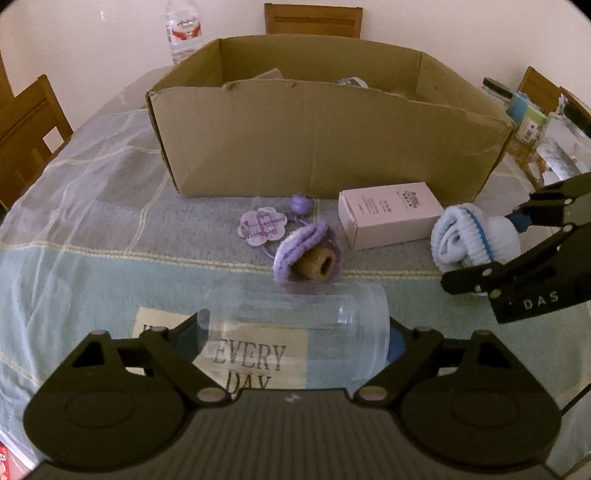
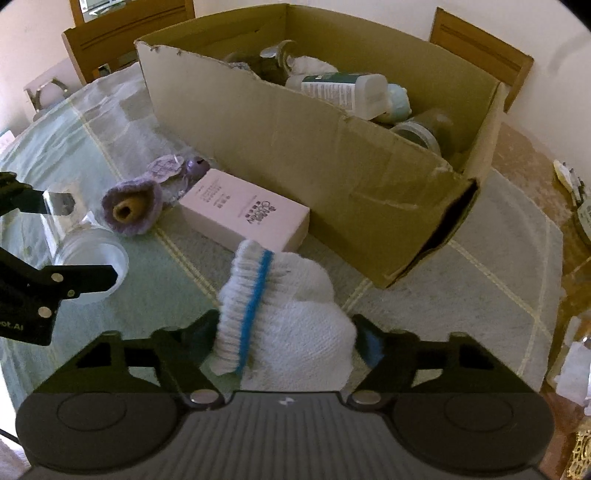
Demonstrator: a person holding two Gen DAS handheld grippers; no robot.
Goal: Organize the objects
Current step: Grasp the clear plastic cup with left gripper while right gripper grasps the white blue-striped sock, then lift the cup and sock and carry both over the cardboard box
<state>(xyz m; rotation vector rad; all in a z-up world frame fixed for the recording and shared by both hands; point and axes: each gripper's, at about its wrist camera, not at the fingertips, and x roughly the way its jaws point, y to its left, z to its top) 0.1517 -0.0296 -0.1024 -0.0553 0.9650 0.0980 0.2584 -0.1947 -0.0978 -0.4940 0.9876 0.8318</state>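
Observation:
A clear plastic jar (image 1: pixel 295 328) lies on its side on the tablecloth, and my left gripper (image 1: pixel 295 332) is shut on it, one pad at each end. In the right wrist view the same jar (image 2: pixel 92 254) sits between the left gripper's (image 2: pixel 88 240) fingers. My right gripper (image 2: pixel 288 336) is shut on a rolled white sock bundle with a blue stripe (image 2: pixel 280 314). From the left wrist view that sock bundle (image 1: pixel 469 240) is at the right, with the right gripper (image 1: pixel 484 251) around it. An open cardboard box (image 1: pixel 332 147) stands behind both.
A pink carton (image 1: pixel 388 214), a purple knit piece with a brown core (image 1: pixel 306 254) and a purple hair tie with a flower tag (image 1: pixel 262 225) lie before the box. Inside the box (image 2: pixel 332 166) are a green-labelled bottle (image 2: pixel 343 92) and several jars. Chairs ring the table; a water bottle (image 1: pixel 183 33) stands far left.

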